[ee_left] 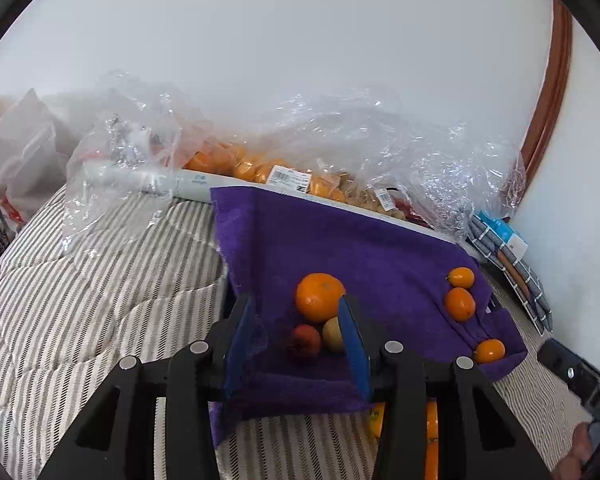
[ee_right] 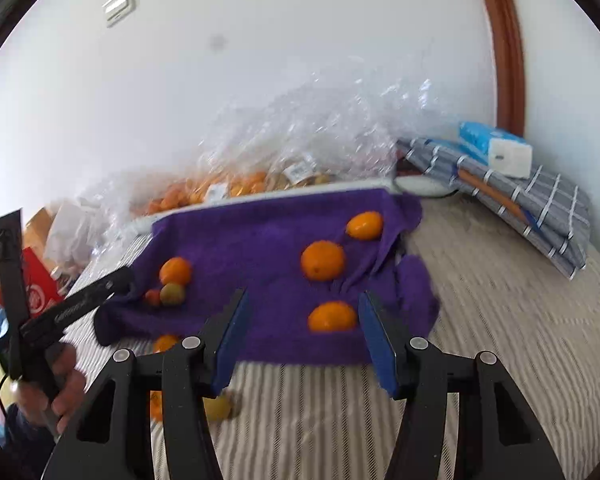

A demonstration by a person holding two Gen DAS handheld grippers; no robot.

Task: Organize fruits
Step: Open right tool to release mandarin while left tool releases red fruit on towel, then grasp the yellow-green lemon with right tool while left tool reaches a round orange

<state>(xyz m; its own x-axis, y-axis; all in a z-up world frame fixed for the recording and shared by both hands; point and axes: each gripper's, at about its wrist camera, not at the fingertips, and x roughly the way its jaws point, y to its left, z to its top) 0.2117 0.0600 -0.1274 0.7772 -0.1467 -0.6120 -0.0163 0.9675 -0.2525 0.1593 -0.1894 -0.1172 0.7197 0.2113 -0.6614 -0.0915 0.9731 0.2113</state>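
1. Left gripper (ee_left: 296, 344): jaws wide, empty; red fruit (ee_left: 305, 340) and yellow-green fruit (ee_left: 333, 334) lie between the fingers on purple towel (ee_left: 340, 240).
2. Large orange (ee_left: 319, 297): just beyond fingertips.
3. Right gripper (ee_right: 304, 344): jaws wide, empty; small orange (ee_right: 332, 316) between the tips.

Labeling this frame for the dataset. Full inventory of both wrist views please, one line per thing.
purple towel: 1, purple, spread on the striped bedding
oranges on towel: 4, orange, three toward the right side, one at the left by the small fruits
small fruits: 2, one reddish, one yellow-green, touching, left part of towel
loose fruit off the towel: at least 3, orange and yellowish, on the bedding at the near edge
plastic bags: several, clear, holding orange fruit, by the wall
folded cloth: 1, grey check, right, with a blue-white tissue pack on top
striped bedding: beige-white
left gripper: open, over the small fruits
right gripper: open, near the front orange
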